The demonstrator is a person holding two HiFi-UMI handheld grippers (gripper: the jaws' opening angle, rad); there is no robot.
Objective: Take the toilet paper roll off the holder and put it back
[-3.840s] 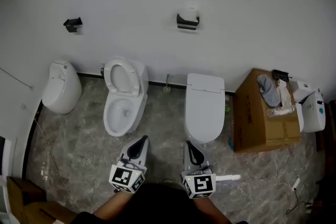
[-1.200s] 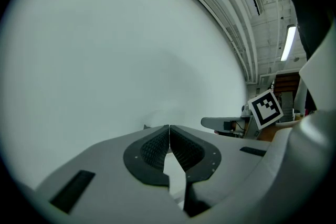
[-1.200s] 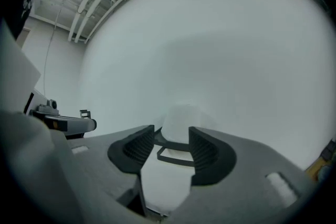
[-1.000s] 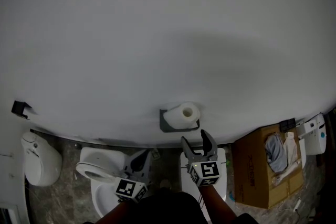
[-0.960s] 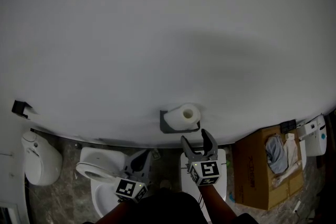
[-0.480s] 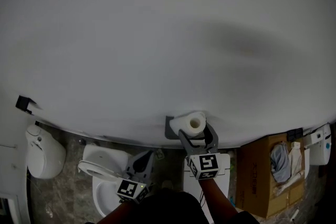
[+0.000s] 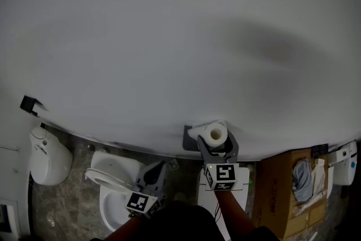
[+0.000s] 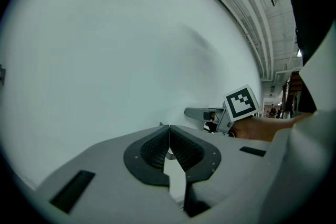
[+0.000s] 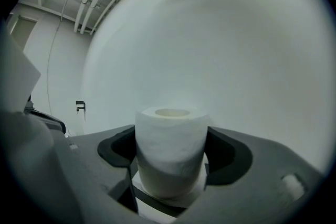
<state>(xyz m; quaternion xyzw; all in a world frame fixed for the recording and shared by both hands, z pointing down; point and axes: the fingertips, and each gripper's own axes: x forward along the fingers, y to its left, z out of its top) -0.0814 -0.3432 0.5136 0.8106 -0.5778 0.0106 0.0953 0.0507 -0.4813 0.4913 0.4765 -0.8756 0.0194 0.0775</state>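
Note:
A white toilet paper roll point(image 7: 215, 134) stands on a dark holder point(image 7: 188, 138) fixed to the white wall. My right gripper point(image 7: 216, 144) reaches up to it, one jaw on each side of the roll. In the right gripper view the roll point(image 9: 169, 136) fills the gap of the right gripper point(image 9: 169, 157), upright and unsquashed, with the pads point(image 9: 116, 149) close beside it; I see no squeeze. My left gripper point(image 7: 159, 166) hangs lower left, away from the roll. Seen from its own camera, the left gripper point(image 8: 169, 129) has its pads together on nothing.
Below the wall stand a toilet with its seat raised point(image 7: 110, 189), a white fixture point(image 7: 49, 158) at the far left and a closed toilet lid point(image 7: 243, 178) under my right arm. A cardboard box point(image 7: 285, 183) sits at the right. A small black bracket point(image 7: 29, 104) is on the wall.
My right gripper has moved up and forward from below the holder until its jaws straddle the roll. The left gripper has stayed low and shut.

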